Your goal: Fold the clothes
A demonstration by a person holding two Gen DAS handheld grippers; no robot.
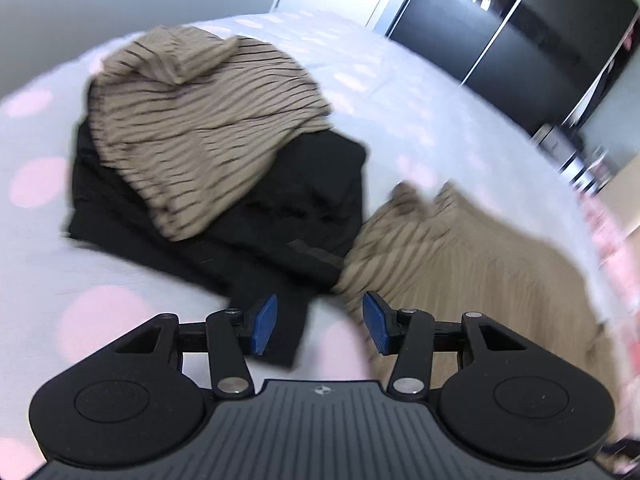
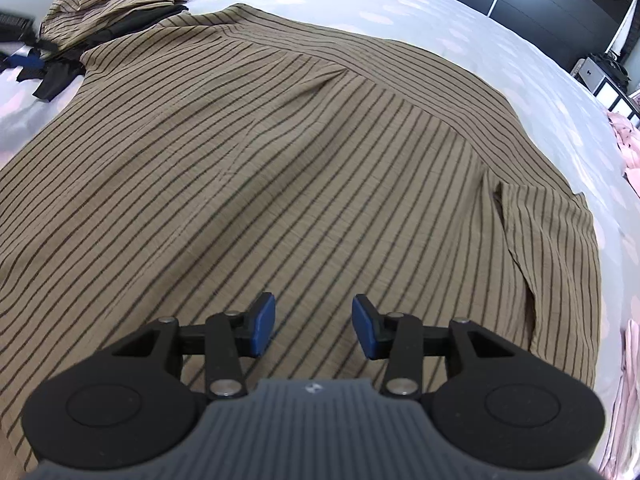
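Note:
A tan shirt with thin dark stripes [image 2: 280, 152] lies spread flat on the bed, its short sleeve [image 2: 552, 248] at the right. My right gripper [image 2: 313, 328] is open and empty just above the shirt's lower part. In the left wrist view the shirt's edge [image 1: 460, 264] shows at the lower right, blurred. My left gripper [image 1: 320, 326] is open and empty over the sheet, beside a black garment [image 1: 280, 216] with a folded tan striped garment [image 1: 200, 120] on top of it.
The bed has a white sheet with pale pink dots [image 1: 400, 92]. The pile of folded clothes also shows at the far left in the right wrist view [image 2: 116, 4]. Pink fabric [image 2: 628, 152] lies at the bed's right edge. Dark wardrobe doors [image 1: 520, 40] stand beyond the bed.

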